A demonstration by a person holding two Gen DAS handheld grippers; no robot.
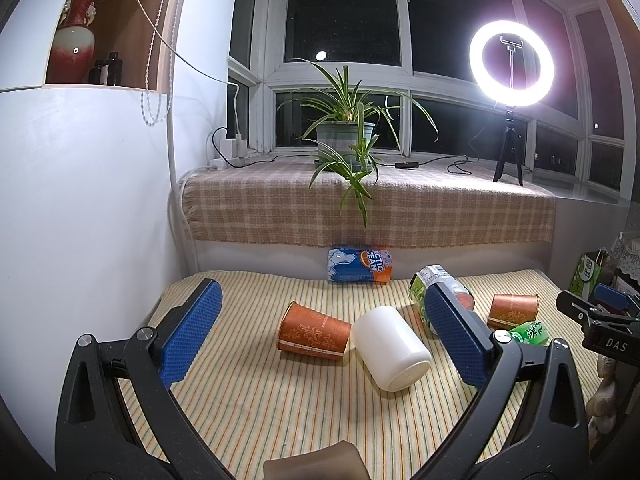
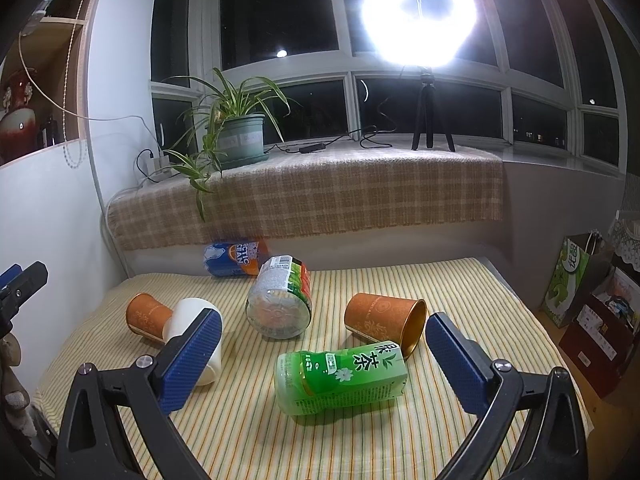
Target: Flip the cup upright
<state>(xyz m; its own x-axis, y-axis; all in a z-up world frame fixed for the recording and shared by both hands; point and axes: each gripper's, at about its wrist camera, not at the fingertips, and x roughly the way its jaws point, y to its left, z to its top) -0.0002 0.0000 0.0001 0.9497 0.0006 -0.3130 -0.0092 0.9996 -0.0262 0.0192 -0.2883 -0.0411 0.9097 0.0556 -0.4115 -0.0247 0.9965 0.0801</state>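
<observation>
A white cup [image 1: 390, 346] lies on its side on the striped cloth, its flat base toward me; it also shows in the right wrist view [image 2: 192, 320]. An orange paper cup [image 1: 314, 332] lies on its side touching it on the left; it shows in the right wrist view too [image 2: 147, 316]. A second orange paper cup [image 2: 384, 318] lies on its side at the right, its mouth facing right; the left wrist view shows it as well [image 1: 514, 310]. My left gripper [image 1: 320, 330] is open, both cups between its fingers' line. My right gripper [image 2: 324, 354] is open and empty above a green bottle.
A green tea bottle [image 2: 340, 376], a clear bottle with a red-green label [image 2: 282, 300] and a blue can [image 2: 234, 258] lie on the cloth. A potted plant [image 2: 240, 136] and a ring light [image 2: 420, 16] stand on the ledge. Bags [image 2: 576, 276] stand right of the table.
</observation>
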